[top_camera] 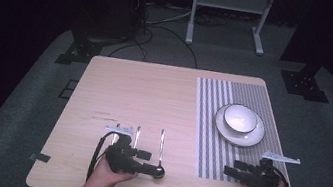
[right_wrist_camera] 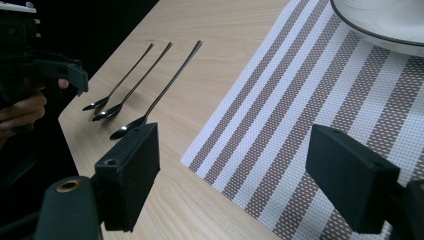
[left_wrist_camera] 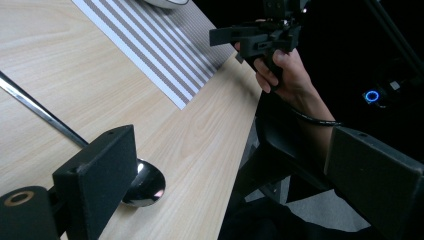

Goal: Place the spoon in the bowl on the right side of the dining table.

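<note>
The left tool (top_camera: 140, 154), jaws wide and empty, hovers by the nearest of three spoons (top_camera: 161, 149) at lower centre, the right tool (top_camera: 238, 171) equally open over the striped mat (top_camera: 209, 130), so nothing seems moved toward the bowl (top_camera: 240, 117) yet.

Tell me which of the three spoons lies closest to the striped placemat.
The longest spoon, on the placemat side of the row; the other two lie farther off.
</note>
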Demonstrator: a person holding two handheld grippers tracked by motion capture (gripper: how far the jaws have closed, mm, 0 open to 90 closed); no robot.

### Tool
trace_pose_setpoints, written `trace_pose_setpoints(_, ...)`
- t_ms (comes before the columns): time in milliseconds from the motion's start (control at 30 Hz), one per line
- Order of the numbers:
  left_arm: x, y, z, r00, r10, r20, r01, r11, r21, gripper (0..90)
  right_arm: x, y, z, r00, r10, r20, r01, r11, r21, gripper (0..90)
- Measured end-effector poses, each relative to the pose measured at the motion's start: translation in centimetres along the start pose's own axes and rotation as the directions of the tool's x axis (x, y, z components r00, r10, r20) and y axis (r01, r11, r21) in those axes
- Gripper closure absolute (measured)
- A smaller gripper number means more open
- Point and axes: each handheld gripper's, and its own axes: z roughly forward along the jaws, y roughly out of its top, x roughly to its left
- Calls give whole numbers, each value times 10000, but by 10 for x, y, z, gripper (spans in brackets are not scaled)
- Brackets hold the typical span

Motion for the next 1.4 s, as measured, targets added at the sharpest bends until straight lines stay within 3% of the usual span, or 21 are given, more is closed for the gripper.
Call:
trace_pose_setpoints(633,6,-10,28,9990,-406,183,391,9963,762,56,2,3,8,9998,2,-186,-2,10000,24,211)
trace_pose_setpoints(1400,13,-17,41,9975,-698,131,670,9862,1516,55,8,14,19,9993,-243,-280,253,9991,345,218)
